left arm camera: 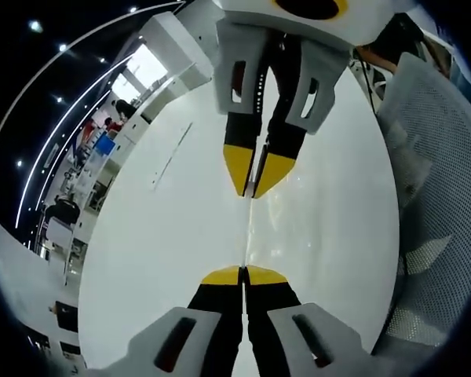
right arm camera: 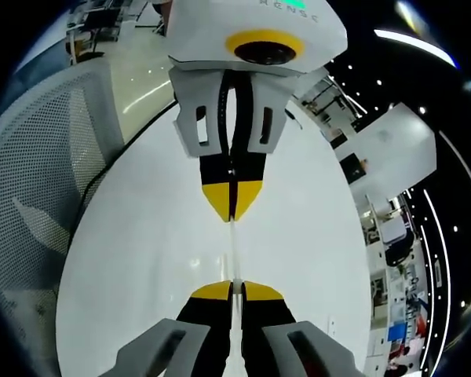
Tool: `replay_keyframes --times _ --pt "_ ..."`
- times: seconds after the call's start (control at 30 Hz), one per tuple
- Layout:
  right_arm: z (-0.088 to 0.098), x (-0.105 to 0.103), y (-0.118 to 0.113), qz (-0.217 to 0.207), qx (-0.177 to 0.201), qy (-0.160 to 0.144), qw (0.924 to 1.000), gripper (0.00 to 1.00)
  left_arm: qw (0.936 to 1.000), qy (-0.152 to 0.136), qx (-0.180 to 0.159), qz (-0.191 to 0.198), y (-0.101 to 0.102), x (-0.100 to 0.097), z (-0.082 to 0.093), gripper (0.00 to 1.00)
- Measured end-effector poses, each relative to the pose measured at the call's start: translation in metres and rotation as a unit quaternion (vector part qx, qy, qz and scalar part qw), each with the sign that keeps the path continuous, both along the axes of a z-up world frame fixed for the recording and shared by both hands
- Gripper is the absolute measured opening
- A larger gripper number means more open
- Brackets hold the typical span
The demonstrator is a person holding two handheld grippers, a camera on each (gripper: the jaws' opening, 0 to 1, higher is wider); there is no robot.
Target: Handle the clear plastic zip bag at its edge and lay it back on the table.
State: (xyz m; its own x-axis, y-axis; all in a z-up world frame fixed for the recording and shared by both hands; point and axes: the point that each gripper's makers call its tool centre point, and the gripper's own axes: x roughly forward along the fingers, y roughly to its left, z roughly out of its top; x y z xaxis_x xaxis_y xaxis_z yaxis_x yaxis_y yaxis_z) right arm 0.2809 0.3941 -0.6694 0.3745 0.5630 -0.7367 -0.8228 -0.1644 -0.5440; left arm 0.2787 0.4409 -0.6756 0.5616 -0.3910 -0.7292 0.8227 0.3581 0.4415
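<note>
Clear plastic zip bag (right arm camera: pixel 233 251) is stretched edge-on above the white desk (right arm camera: pixel 141 259), left tool (left arm camera: pixel 243 272) pinching it at 6 o'clock, right tool (right arm camera: pixel 232 287) at 12, so lower both together, slowly and flat.

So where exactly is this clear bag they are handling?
Start at the white table. Above it the left gripper and right gripper face each other tip to tip. The clear zip bag is the thin, see-through strip stretched edge-on between their yellow tips.
</note>
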Motion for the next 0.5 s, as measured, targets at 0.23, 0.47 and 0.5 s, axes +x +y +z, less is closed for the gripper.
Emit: replay_keyframes --times 0.23,0.47,0.5 --pt "-0.0008 0.0004 -0.0038 -0.003 -0.001 0.0 1.0 0.0 1.0 0.001 0.002 0.005 0.0063 -0.0019 -0.0028 0.0" --pt "0.0004 0.0013 -0.0049 -0.006 -0.003 -0.001 1.0 0.0 1.0 -0.005 0.003 0.006 0.007 -0.0002 -0.002 0.0" --pt "0.0008 0.0017 -0.005 -0.007 -0.003 -0.001 1.0 0.0 1.0 -0.008 0.002 0.003 0.0066 0.0003 -0.0014 0.0"
